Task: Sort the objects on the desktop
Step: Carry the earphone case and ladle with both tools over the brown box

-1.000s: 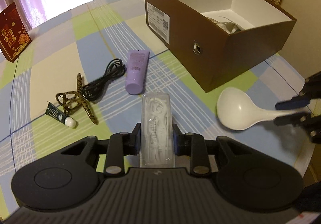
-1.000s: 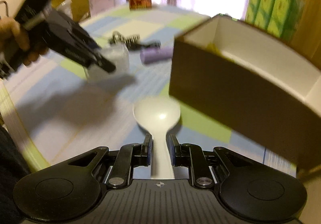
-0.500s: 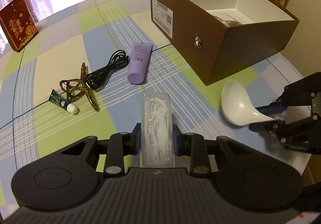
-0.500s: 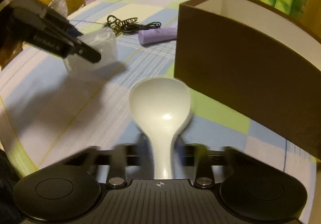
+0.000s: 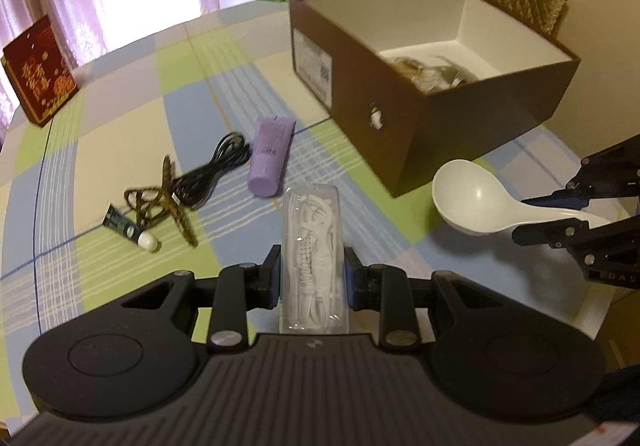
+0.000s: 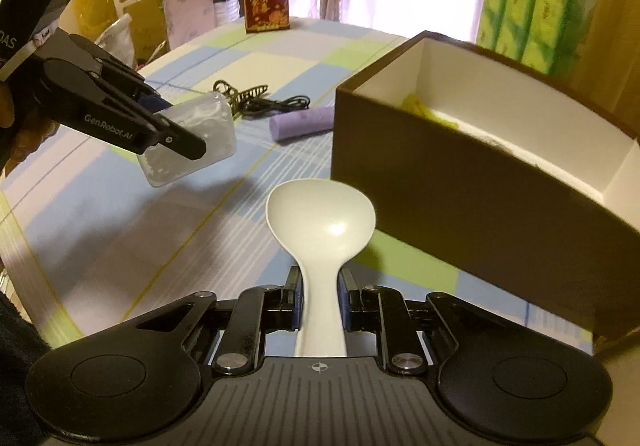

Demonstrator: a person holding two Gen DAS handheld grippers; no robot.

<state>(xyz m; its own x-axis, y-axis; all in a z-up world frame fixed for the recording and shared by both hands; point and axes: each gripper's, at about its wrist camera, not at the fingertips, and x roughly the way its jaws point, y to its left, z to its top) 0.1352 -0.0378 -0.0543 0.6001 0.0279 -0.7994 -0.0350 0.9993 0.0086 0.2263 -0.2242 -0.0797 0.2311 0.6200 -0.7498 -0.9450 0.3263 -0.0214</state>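
Box (image 5: 420, 126) of brown card sits open at one o'clock on the checked table (image 5: 100, 150), and both carries look under way: the right gripper (image 6: 320, 300) clamps the white spoon (image 6: 320, 222), the left gripper (image 5: 312, 278) the clear case (image 5: 312, 246), each needing lifting over the rim.

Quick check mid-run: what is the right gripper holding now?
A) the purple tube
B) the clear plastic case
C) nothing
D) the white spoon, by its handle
D: the right gripper is closed on the handle of the white spoon, bowl pointing forward; the clear plastic case is in the left gripper.
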